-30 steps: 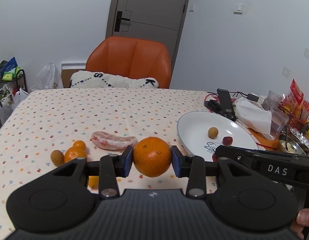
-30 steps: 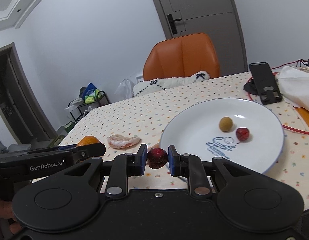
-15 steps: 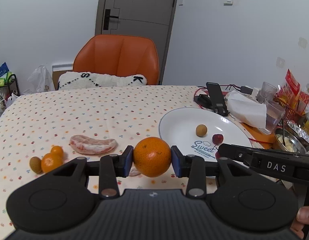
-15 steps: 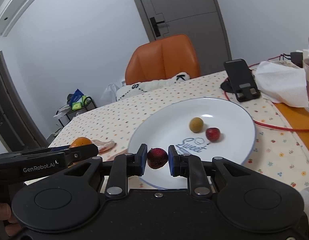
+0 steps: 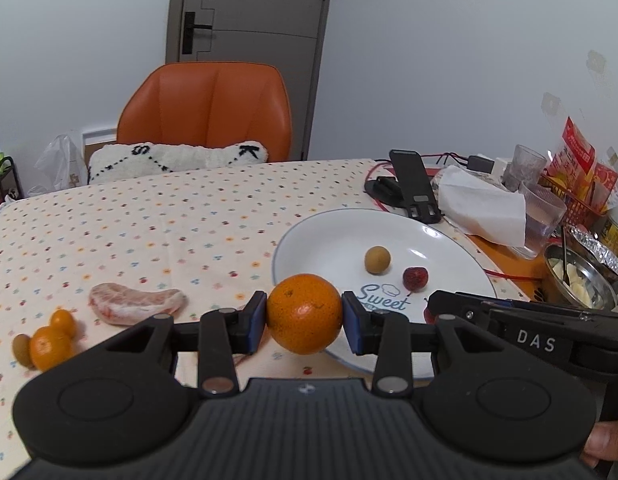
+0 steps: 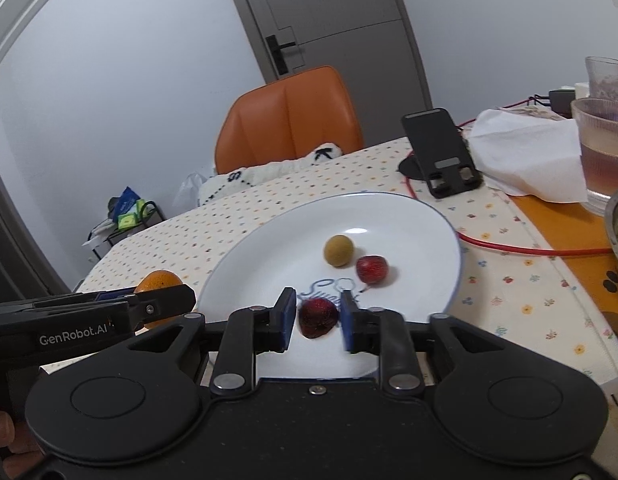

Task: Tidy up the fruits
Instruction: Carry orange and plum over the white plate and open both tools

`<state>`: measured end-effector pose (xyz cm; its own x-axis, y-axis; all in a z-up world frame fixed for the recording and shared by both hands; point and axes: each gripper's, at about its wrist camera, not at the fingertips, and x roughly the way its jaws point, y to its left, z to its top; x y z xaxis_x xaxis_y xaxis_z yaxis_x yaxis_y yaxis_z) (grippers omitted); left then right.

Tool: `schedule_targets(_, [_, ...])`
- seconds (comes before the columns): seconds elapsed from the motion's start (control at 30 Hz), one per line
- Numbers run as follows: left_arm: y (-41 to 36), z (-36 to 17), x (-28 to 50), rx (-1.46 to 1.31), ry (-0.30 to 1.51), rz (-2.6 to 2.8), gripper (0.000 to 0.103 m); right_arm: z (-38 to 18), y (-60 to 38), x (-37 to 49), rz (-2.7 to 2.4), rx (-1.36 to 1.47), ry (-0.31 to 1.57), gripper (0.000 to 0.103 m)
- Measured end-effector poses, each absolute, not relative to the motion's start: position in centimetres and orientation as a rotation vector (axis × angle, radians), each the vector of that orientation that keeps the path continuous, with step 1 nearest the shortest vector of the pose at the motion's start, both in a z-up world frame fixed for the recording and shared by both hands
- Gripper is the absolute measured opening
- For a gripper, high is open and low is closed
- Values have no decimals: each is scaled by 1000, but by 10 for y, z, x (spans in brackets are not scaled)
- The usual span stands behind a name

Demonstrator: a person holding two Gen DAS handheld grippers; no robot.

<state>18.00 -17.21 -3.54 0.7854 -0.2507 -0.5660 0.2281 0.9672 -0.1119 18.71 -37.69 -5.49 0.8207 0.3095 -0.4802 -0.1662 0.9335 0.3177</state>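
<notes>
On the near left, the left gripper (image 5: pixel 304 317) clamped an orange (image 5: pixel 304 307) just short of the plate (image 5: pixel 317 240); it would do well to lower gently before letting go. Beside it, the right gripper (image 6: pixel 317 319) stood parted around a red fruit (image 6: pixel 317 317) over the plate, seemingly just released. A brown fruit (image 6: pixel 339 251) and another red one (image 6: pixel 372 269) lay farther in, leaving room.

My left tongs (image 5: pixel 304 316) are black with blue pads, clamping a bright orange (image 5: pixel 304 307) speckled with dark dots. My right tongs (image 6: pixel 317 318) match in colour, around a dark red fruit (image 6: pixel 317 316). The plate (image 6: pixel 409 216) is white, blue-rimmed, with blue lettering. The worktop (image 5: pixel 149 224) cloth is cream, dotted in many colours.
</notes>
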Motion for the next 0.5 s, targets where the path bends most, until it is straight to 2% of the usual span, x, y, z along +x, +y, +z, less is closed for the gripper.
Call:
schedule_targets(0.47, [-191,-44,194,-48,643,-284,39,-59,-384,185,246,269,560,30])
schedule_targets(0.5, [-191,-43,193,-46,635,-283,42,-59,-383,185,245,268,561,31])
